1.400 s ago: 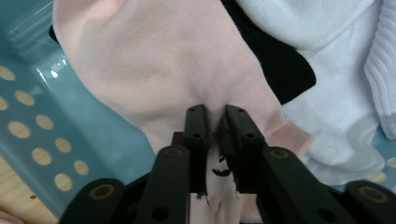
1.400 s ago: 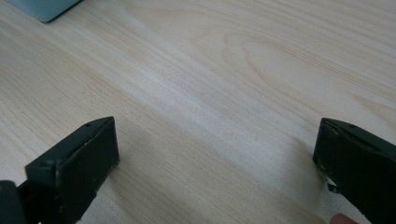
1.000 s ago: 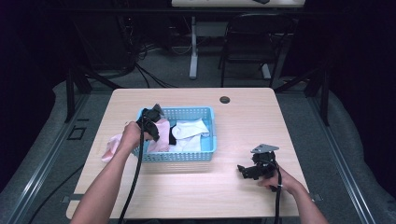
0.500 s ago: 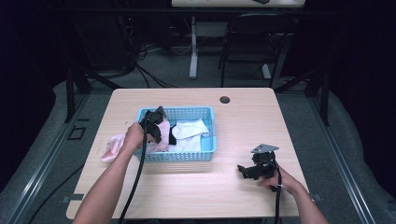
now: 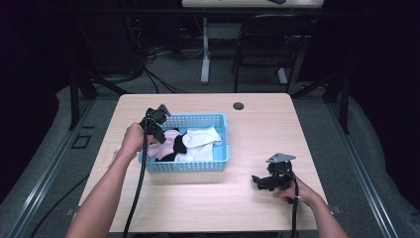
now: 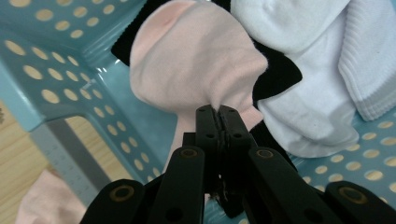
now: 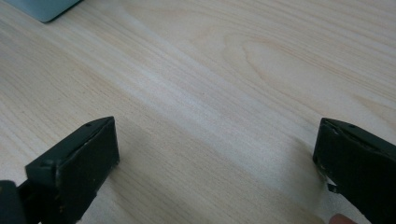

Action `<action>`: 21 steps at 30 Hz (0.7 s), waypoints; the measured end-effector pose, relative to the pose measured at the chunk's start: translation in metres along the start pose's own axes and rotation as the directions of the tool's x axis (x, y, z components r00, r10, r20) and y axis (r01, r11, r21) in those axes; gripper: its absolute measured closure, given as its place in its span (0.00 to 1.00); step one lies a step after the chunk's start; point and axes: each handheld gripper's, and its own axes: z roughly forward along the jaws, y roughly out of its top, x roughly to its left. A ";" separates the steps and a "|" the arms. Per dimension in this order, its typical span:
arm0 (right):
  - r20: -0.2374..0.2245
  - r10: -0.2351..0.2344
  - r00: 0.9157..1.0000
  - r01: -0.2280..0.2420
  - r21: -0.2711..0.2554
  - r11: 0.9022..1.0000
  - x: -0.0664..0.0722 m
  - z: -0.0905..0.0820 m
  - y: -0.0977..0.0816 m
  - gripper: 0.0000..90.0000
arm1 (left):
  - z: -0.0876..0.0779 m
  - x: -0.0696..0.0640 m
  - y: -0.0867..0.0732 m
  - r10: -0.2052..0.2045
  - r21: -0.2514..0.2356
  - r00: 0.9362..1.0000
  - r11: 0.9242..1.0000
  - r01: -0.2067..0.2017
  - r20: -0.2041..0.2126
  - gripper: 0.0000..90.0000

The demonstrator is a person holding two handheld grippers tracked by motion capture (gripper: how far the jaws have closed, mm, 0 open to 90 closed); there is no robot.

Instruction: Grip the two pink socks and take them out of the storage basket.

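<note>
Table (image 5: 257,124): light wood, bare under the right gripper (image 5: 264,181), which rests low near the front right corner, well apart from the basket. Its jaws are spread wide, nothing between them but wood grain. Looks parked to stay out of the way.

Basket (image 5: 198,166): blue, perforated plastic, directly below and ahead of the left gripper (image 5: 157,133). Holds a loose heap: white socks (image 6: 322,70) on the far side from the left gripper, a black sock (image 6: 280,74) sandwiched underneath.

Pink sock (image 6: 196,60): the piece in hand. Left gripper's jaws are pressed together on a fold at its near edge, fabric bunching at the tips. Sock hangs from the pinch over the basket's left end, lower part draped on the black one. Edge pinch is probably chosen so it peels off the pile alone.

Second pink sock (image 6: 42,205): on the table just outside the basket wall, below-left of the left gripper. Likely the mate, so my read is sorting into pairs, early on.

Risk: black sock dragging along.
</note>
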 end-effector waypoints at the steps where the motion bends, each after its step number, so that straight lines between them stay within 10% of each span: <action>1: 0.001 0.001 1.000 -0.001 -0.001 1.000 0.000 0.000 0.000 0.00 | -0.003 0.000 0.000 0.003 -0.004 1.000 1.000 -0.003 0.004 0.98; 21: 0.002 0.000 1.000 0.000 -0.001 1.000 0.000 0.000 0.000 0.00 | -0.054 -0.011 0.009 0.072 -0.070 0.997 0.995 -0.070 0.017 0.98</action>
